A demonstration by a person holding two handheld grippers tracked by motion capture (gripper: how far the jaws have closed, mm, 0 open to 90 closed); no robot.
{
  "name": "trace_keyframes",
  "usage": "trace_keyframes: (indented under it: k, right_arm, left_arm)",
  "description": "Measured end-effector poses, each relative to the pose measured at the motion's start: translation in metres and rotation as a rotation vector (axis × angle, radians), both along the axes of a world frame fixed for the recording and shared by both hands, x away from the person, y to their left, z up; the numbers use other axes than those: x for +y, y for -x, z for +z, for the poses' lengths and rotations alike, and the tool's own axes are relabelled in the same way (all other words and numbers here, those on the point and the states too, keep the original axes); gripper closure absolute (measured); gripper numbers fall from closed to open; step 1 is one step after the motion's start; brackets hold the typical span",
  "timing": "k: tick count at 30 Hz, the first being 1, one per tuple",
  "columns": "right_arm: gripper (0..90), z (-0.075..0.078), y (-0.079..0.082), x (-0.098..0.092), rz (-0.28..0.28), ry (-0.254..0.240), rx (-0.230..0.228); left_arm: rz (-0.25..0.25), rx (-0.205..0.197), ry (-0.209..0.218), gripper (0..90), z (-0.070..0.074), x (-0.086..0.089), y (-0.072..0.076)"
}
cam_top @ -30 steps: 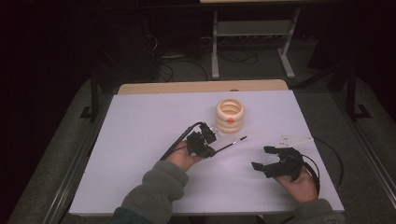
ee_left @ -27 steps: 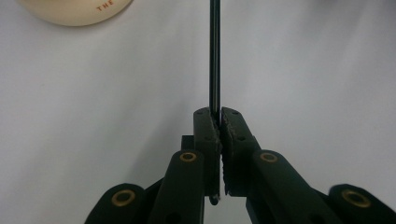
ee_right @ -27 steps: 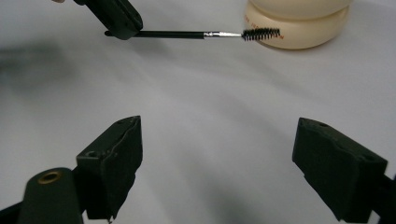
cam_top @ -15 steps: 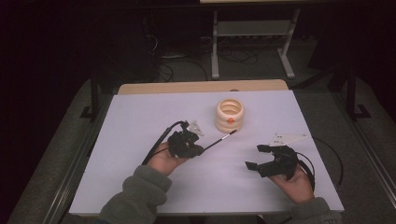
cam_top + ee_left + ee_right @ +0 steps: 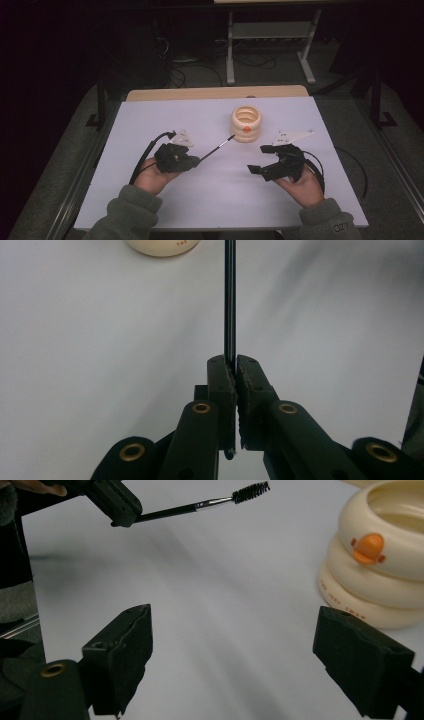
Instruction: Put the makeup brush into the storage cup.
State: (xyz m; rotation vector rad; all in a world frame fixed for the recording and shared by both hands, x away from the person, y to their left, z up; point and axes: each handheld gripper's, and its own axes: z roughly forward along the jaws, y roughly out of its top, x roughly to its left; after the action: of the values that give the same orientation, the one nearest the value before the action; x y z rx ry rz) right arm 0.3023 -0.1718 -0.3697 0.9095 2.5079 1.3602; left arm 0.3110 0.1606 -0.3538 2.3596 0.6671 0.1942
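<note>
While the left tool (image 5: 196,161) is clamped on the handle end of a thin brush (image 5: 216,148), its bristled tip is held above the table (image 5: 200,210) near the cream holder (image 5: 246,123). The brush is judged light, stiff and slippery, so it is best gripped mid-handle. The right tool (image 5: 232,655) is held wide open, empty.

High view sits above your side, looking forward and down over the whole table (image 5: 150,120). Your gripper views ride low, close to the surface, looking along their jaws. All three catch the cream holder (image 5: 246,123) and brush (image 5: 200,505).

Dim room, dark surround; table evenly lit, soft shadows, mild blur.
</note>
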Motion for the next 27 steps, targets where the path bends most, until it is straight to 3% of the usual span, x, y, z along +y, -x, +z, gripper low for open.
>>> trace_keyframes:
  k: [7, 23, 27]
  right_arm:
    - [18.4, 0.001, -0.002, 0.016, 0.039, -0.001, -0.004]
    - [23.6, -0.013, -0.001, 0.046, 0.105, -0.024, 0.053]
    - [26.0, -0.014, -0.003, 0.051, 0.116, -0.033, 0.056]
  left_arm:
    - [-0.002, -0.013, 0.030, 86.1, -0.005, 0.012, 0.007]
    - [0.030, -0.013, 0.125, 86.1, -0.032, 0.029, 0.023]
    - [0.019, -0.023, 0.127, 86.1, -0.034, 0.029, 0.025]
